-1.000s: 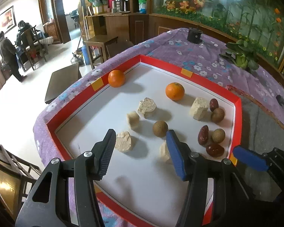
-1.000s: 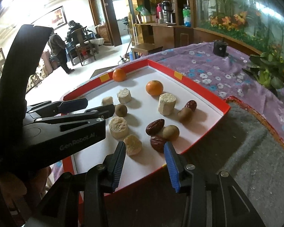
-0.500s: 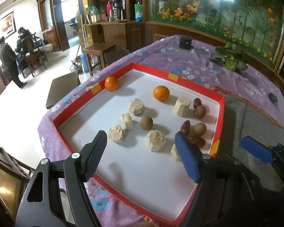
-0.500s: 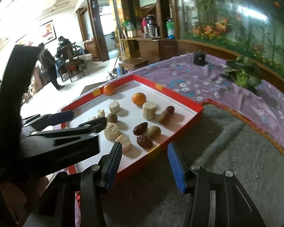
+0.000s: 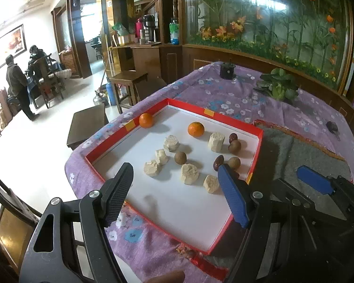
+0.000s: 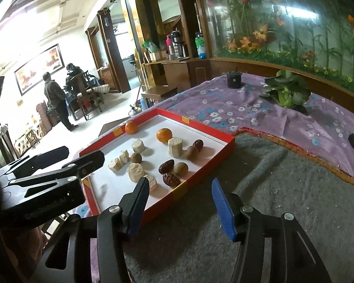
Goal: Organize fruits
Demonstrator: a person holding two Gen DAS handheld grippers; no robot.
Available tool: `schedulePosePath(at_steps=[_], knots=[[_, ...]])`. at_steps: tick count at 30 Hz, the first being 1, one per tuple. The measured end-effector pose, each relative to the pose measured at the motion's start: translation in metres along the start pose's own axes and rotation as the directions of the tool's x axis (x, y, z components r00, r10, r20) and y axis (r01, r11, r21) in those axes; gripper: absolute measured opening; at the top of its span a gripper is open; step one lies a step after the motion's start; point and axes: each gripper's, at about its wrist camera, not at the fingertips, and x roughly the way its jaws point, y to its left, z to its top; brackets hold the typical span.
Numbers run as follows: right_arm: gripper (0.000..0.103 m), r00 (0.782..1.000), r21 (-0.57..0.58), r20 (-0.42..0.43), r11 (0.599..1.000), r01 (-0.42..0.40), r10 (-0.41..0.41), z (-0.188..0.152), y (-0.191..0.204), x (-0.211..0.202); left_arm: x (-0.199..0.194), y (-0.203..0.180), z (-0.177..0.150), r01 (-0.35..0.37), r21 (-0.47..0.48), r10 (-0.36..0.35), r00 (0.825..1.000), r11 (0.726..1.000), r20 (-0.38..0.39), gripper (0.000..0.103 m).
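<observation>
The left wrist view looks down into the shallow red-walled cardboard tray with a white floor point(image 5: 256, 155), which lies just ahead of the left claw point(image 5: 174, 194); that claw gapes wide with nothing between its ribbed fingers. Only this view shows the tray's near red wall and the flowered purple cloth point(image 5: 134, 233) draped under it over the tabletop edge.

The right wrist view sits lower and off to the side: the right claw point(image 6: 179, 206) is likewise spread wide and empty, over a fuzzy grey blanket point(image 6: 283, 179), with the tray ahead and to its left. Here alone the leafy green plant point(image 6: 286, 93) and the small black cylindrical pot point(image 6: 234, 79) show clearly beyond.

In the tray, two smooth round oranges point(image 5: 195, 129) lie farthest from the claws, one against the far wall. Nearer sit pale, crumbly, rough-cut chunks point(image 5: 189, 173), dull brown round fruits point(image 5: 180, 157) and wrinkled dark red dates point(image 6: 171, 179), the dates and most brown fruits clustered along the wall beside the blanket.
</observation>
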Motion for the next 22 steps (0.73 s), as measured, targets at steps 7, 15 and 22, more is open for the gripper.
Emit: schedulePosePath(at_steps=[7,15,22], knots=[[0.053,1.000,-0.022,0.009,1.000,0.003,-0.002,-0.003,0.007,-0.011,-0.010,-0.001,-0.003,0.003,0.001,-0.003,1.000,1.000,0.008,0.075],[0.054,1.000,-0.018,0.019,1.000,0.019,-0.019,-0.007,0.005,-0.021,-0.019,-0.009,-0.006,0.003,0.019,-0.003,0.999,1.000,0.032,0.075],[0.054,0.999,0.002,0.024,0.999,0.038,-0.038,-0.008,-0.006,-0.029,-0.018,-0.020,-0.006,0.019,0.029,-0.019,0.999,0.999,0.027,0.075]])
